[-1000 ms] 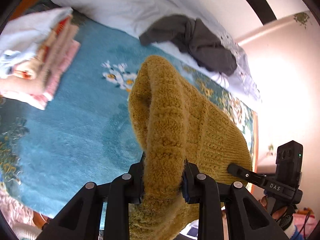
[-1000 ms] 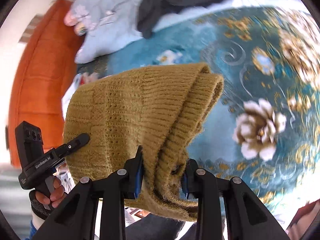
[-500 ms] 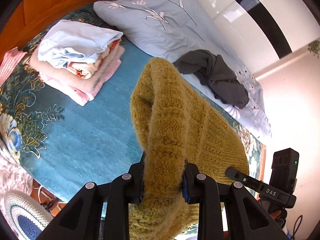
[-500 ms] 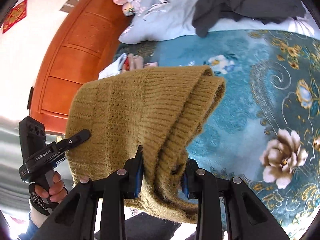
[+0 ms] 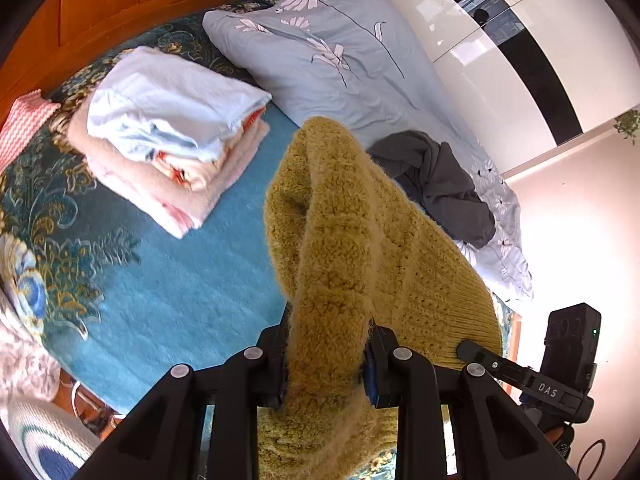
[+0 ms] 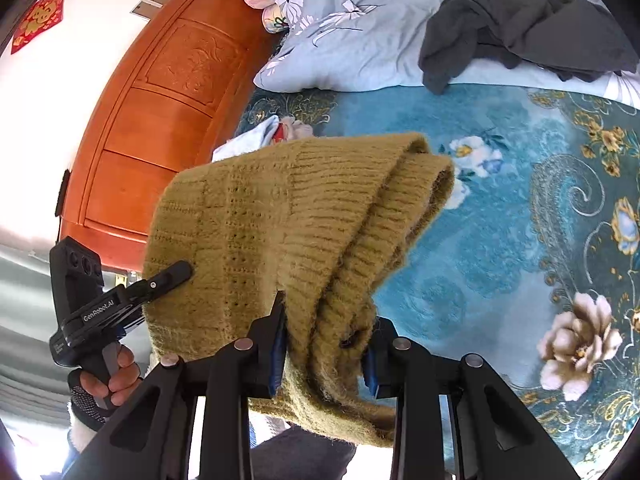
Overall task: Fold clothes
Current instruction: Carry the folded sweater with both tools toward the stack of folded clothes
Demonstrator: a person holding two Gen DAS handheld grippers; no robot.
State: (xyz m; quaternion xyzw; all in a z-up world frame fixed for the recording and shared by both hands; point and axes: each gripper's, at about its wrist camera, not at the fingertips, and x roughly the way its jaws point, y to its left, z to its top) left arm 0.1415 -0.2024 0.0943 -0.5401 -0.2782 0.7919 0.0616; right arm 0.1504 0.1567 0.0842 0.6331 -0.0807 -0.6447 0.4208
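Note:
A mustard knitted sweater [image 5: 360, 264] hangs doubled over in the air above the teal bedspread [image 5: 172, 304]. My left gripper [image 5: 326, 346] is shut on one bunched edge of it. The other edge [image 6: 304, 224] is pinched in my right gripper [image 6: 326, 354], also shut. Each gripper shows in the other's view: a right finger [image 5: 480, 356] against the knit at lower right, a left finger [image 6: 172, 276] against it at left, held by a hand [image 6: 112, 376]. The sweater hides the bed straight ahead.
A stack of folded clothes [image 5: 172, 148], pale blue on top, lies left near the orange wooden headboard [image 6: 160, 120]. A crumpled dark grey garment [image 6: 520, 28] rests on the floral grey pillow [image 5: 340, 60]. A round rug [image 5: 36, 444] lies on the floor.
Both grippers have carried the sweater up and towards the headboard end, rolling as they went. The folded stack and headboard have come further into view. Both grips are unchanged.

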